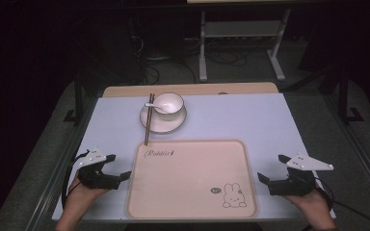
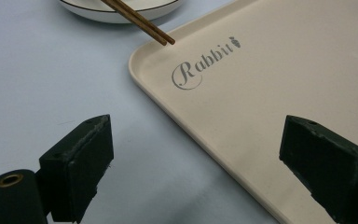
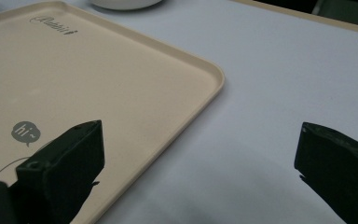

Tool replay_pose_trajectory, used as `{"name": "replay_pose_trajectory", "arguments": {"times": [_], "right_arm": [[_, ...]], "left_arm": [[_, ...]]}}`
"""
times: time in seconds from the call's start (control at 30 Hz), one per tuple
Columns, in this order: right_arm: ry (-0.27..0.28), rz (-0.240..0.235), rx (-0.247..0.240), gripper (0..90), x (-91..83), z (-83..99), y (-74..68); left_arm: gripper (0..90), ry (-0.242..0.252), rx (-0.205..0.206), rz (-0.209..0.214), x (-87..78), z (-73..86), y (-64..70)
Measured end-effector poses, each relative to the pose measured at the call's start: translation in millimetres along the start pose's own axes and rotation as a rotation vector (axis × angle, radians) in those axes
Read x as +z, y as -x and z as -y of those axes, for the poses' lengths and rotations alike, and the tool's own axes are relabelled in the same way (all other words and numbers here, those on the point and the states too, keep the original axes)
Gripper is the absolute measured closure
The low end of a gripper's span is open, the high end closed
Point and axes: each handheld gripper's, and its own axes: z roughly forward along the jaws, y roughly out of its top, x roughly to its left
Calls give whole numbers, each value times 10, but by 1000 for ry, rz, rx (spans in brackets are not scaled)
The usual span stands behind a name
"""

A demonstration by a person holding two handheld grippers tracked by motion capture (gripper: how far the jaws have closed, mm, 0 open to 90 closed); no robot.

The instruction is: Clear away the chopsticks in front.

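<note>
Each black gripper, left gripper [image 1: 107,168] and right gripper [image 1: 272,169], carries a grey three-cornered plate, blocky jaws and a trailing cable.

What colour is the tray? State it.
The tray is pale cream with grey rabbit print; the high view shows it best.

Beyond the table [image 1: 270,120], a white shelf frame [image 1: 241,33] stands on grey floor [image 1: 241,72]; cables [image 1: 154,62] lie left of it, in darkness.

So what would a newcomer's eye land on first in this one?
Probably the big beige tray at the table's near edge, printed with "Rabbit" and a bunny. Next, the left claw and right claw, open at either side of it. Behind it, chopsticks lean on a saucer holding a white bowl.
</note>
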Motion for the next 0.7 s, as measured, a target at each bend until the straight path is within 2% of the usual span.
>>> {"name": "replay_pose_trajectory", "arguments": {"times": [0.17, 0.7], "right_arm": [[-2, -6, 4, 9, 6, 8, -7], [-2, -9, 0, 8, 17, 3, -36]], "left_arm": [[90, -3, -6, 8, 62, -42, -42], [92, 2, -7, 12, 219, -324, -200]]}}
